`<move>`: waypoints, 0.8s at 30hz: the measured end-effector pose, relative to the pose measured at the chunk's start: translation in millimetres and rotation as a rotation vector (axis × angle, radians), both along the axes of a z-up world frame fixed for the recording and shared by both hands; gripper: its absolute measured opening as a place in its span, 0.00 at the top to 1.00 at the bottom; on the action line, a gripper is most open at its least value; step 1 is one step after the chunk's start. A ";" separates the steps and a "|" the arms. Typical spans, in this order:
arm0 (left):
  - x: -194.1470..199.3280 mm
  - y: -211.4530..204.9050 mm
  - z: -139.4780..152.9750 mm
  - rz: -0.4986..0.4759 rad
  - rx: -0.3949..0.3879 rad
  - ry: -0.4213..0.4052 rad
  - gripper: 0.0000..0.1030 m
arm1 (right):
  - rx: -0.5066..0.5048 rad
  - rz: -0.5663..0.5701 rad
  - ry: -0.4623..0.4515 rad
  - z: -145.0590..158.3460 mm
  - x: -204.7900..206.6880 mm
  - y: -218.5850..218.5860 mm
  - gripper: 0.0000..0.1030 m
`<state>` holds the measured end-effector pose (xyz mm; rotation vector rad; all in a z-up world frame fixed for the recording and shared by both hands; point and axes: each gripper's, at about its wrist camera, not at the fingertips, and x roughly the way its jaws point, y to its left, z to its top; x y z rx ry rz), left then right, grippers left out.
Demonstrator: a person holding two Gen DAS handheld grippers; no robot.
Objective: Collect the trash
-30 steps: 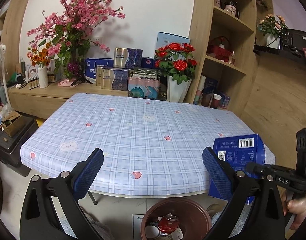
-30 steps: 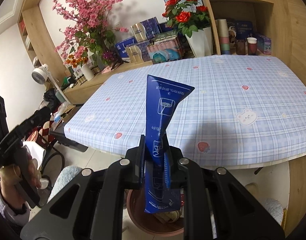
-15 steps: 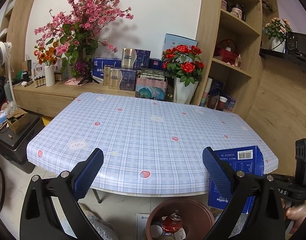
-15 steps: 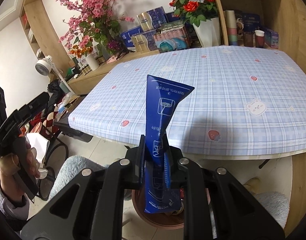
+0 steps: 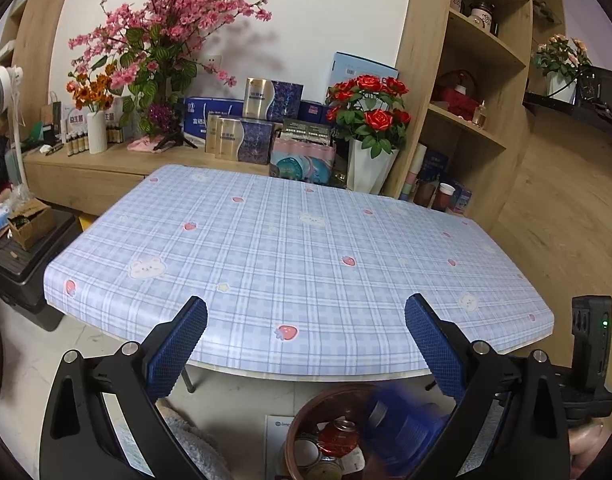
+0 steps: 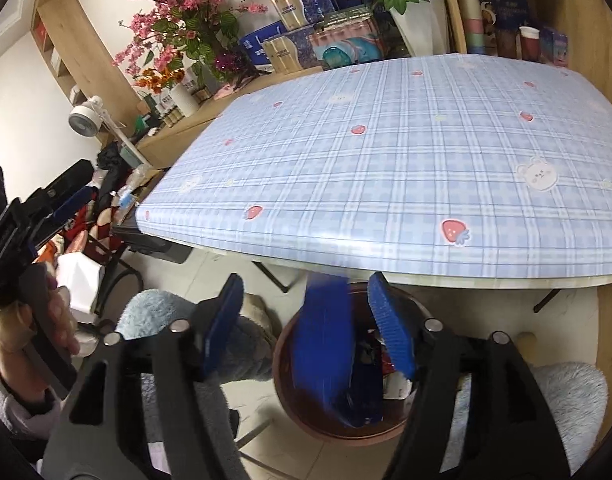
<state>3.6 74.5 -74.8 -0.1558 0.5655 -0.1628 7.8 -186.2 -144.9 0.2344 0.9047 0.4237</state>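
Right claw (image 6: 306, 322) has just been opening, and its jaws stand well apart now. The blue box (image 6: 329, 356) is between them but looks loose: it's motion-blurred, clear of the left pad, and close to the right pad, though I can't tell if it's actually touching there. Its lower end is already down inside the bin (image 6: 290, 404).

From the left wrist camera the same box (image 5: 401, 428) is just a blue smear over the bin (image 5: 306, 420), at its right side, next to a red can (image 5: 341, 436) and some lids lying in there.

Left claw (image 5: 306, 344) is spread wide too, with nothing between the pads, hanging off the near edge of the table (image 5: 290, 256). The hand (image 6: 54, 320) holding it shows at the left of the right wrist view.

Edges and room: the bin sits on the floor right under the rounded near edge of the table, so the rim at the back is tucked slightly below the tabletop overhang. A table leg (image 6: 270, 276) angles down just left of the bin. A fluffy grey cushion (image 6: 242, 344) presses up against the bin's left side, and another (image 6: 565, 396) is off to the right. The tabletop itself is bare plaid cloth all the way back to the boxes (image 5: 242, 136) and roses (image 5: 369, 108).
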 end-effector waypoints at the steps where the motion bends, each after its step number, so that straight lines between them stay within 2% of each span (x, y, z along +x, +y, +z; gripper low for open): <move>1: 0.2 -0.1 -0.5 -0.002 -0.003 0.001 0.06 | -0.026 -0.011 -0.008 1.2 0.8 0.2 0.21; 2: 0.4 -1.1 -1.2 -0.005 -0.003 0.002 0.06 | -0.044 -0.021 -0.022 3.3 1.2 -0.1 0.12; 5: 2.7 -5.1 -2.5 -0.019 0.010 0.005 0.06 | -0.095 -0.042 -0.069 11.6 2.5 -2.3 0.07; 8: 3.8 -10.5 -0.8 -0.031 0.028 -0.003 0.06 | -0.150 -0.053 -0.106 21.2 6.6 -4.5 0.06; 14: 6.9 -20.7 15.3 -0.048 0.068 -0.046 0.06 | -0.193 -0.079 -0.175 48.0 14.0 -17.6 0.06; 18: 11.7 -26.9 36.5 -0.051 0.087 -0.083 0.06 | -0.228 -0.104 -0.229 73.9 21.3 -28.6 0.06; 21: 14.7 -35.1 57.5 -0.034 0.148 -0.132 0.06 | -0.245 -0.124 -0.266 92.6 25.2 -37.5 0.06; 24: 17.1 -40.5 74.3 -0.032 0.170 -0.167 0.06 | -0.258 -0.146 -0.301 112.9 29.0 -47.3 0.06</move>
